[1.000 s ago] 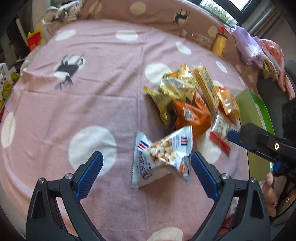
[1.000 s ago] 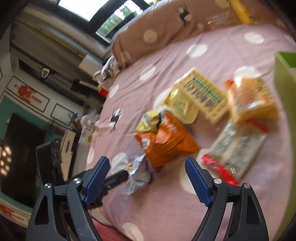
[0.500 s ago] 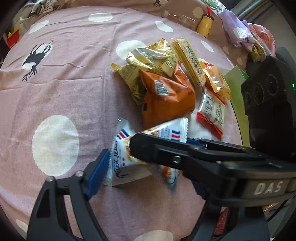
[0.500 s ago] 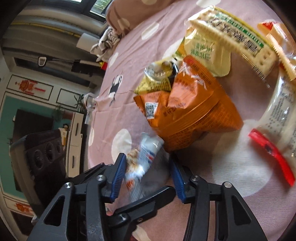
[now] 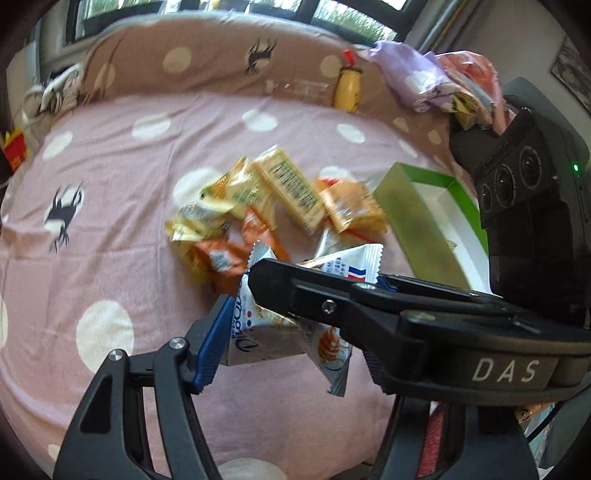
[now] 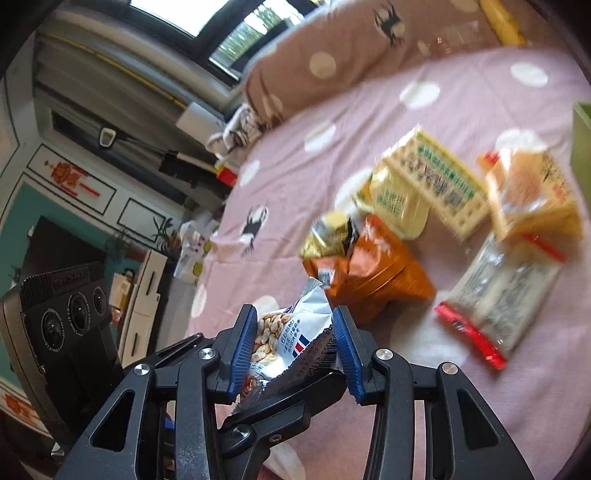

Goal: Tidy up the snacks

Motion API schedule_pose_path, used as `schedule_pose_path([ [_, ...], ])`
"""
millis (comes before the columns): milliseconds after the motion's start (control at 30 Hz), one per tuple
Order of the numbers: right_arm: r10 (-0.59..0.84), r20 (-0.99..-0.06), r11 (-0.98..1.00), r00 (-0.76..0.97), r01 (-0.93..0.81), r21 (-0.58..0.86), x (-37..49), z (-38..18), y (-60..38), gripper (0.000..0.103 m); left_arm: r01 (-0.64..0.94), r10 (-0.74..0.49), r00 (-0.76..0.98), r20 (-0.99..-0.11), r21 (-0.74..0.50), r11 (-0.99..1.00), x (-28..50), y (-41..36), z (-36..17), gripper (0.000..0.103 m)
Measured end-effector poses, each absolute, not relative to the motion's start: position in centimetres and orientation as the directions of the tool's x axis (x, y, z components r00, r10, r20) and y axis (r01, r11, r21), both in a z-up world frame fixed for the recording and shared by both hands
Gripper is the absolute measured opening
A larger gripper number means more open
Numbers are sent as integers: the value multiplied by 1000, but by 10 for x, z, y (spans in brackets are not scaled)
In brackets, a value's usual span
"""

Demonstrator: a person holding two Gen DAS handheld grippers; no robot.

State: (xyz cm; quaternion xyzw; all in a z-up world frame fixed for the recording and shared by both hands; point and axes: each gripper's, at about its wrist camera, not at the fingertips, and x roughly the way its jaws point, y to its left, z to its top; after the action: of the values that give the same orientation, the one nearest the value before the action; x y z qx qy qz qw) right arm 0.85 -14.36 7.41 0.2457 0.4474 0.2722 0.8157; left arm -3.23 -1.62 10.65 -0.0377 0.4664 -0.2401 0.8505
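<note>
White snack packet (image 6: 295, 343), held above the bed (image 5: 110, 229), long axis running across the left wrist view, one crimped end pointing up. Both grippers are closing on it: left gripper (image 5: 291, 332) from the ends, right gripper (image 6: 295, 350) across its middle. Right gripper's arm hides the left's far finger and much of the packet. Beyond lie blurred snack packs (image 5: 273, 206) and a green box (image 5: 417, 214).

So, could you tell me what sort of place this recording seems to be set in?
Probably a home bedroom: a bed with a pink polka-dot sheet, a matching pillow under a window, and snack packets scattered on it.
</note>
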Motion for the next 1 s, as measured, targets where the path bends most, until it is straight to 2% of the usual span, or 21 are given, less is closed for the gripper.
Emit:
schedule_pose_path([
  [400,596,-558,765,578,-198,612,-10,107,-191,46,471,-455,495,-740,-212,856,-37,-73,138,61],
  [800,556,-440,753,705,-204,625,-37,143,-244,46,583,-488,534,-690,-118,804,-46,-124,181,62],
  [1000,526,-415,764,742,-198,614,-49,152,-260,46,620,-517,539,-665,-103,778,-53,-139,191,62],
])
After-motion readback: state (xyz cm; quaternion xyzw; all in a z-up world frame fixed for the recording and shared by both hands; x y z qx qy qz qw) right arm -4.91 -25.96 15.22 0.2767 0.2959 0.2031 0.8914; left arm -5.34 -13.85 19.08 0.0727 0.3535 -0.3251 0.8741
